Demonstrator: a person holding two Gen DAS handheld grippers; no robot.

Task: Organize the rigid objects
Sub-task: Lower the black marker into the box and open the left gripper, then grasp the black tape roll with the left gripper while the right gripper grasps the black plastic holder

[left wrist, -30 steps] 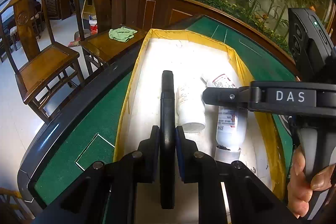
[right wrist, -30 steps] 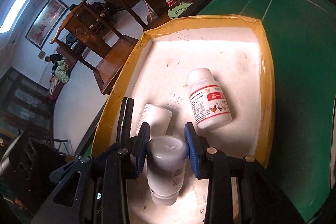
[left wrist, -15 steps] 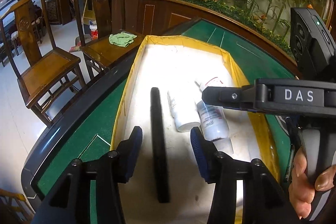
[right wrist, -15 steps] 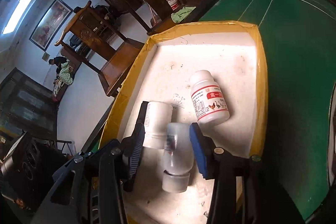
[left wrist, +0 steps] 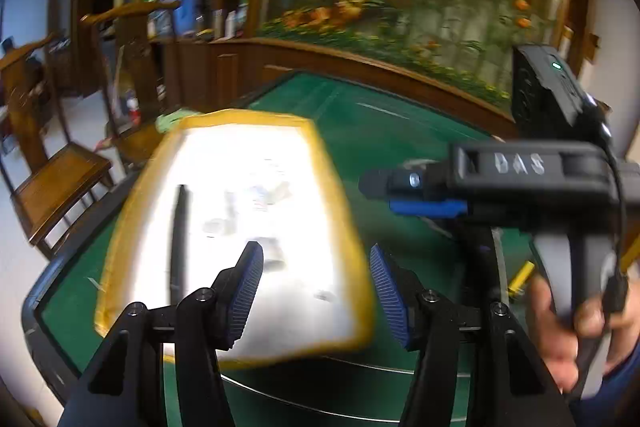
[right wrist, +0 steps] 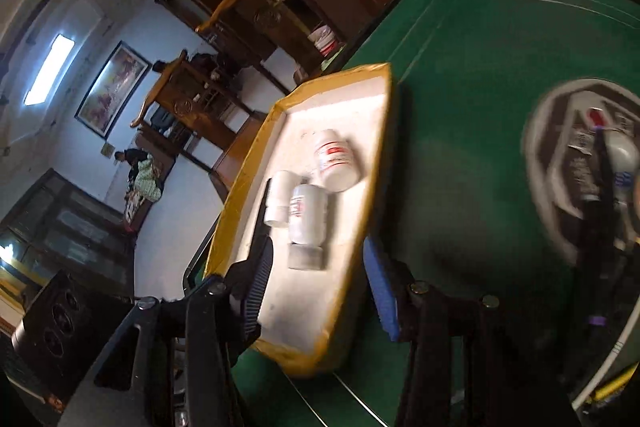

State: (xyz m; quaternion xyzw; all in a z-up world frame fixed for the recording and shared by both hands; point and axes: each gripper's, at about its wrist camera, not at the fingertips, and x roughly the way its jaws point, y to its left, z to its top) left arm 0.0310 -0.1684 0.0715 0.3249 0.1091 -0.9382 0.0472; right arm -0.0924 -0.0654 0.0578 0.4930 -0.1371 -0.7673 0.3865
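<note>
A white tray with a yellow taped rim lies on the green table. In it lie a long black bar at the left and three white bottles, blurred in the left wrist view. My left gripper is open and empty above the tray's near end. My right gripper is open and empty over the tray's near right rim; it also shows in the left wrist view, off to the right of the tray.
A round container with several bottles and dark items stands on the green felt right of the tray. Wooden chairs stand off the table's left edge. A wooden rail and a flower mural lie behind.
Both grippers have opened, letting go of the black bar and a white bottle in the tray. Both have lifted and drawn back, and the right one has swung right.
</note>
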